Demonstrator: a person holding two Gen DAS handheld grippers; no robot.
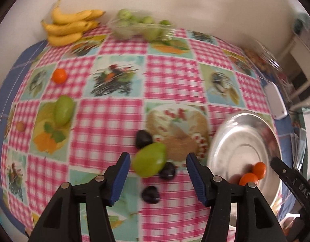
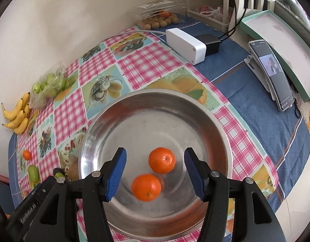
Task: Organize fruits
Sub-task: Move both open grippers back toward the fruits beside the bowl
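Both grippers, left (image 1: 158, 178) and right (image 2: 155, 174), gaping empty, 2 oranges (image 2: 162, 160) in bowl (image 2: 134, 109)

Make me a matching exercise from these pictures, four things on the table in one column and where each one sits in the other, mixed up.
Things:
1. two oranges
2. bananas
3. white box
4. dark plum

Places:
A. by the wall, at the tablecloth's far corner
B. inside the metal bowl
C. on the checked cloth, between the left gripper's open jaws
D. on the blue cloth beside a black adapter

Pairs: 1-B, 2-A, 3-D, 4-C
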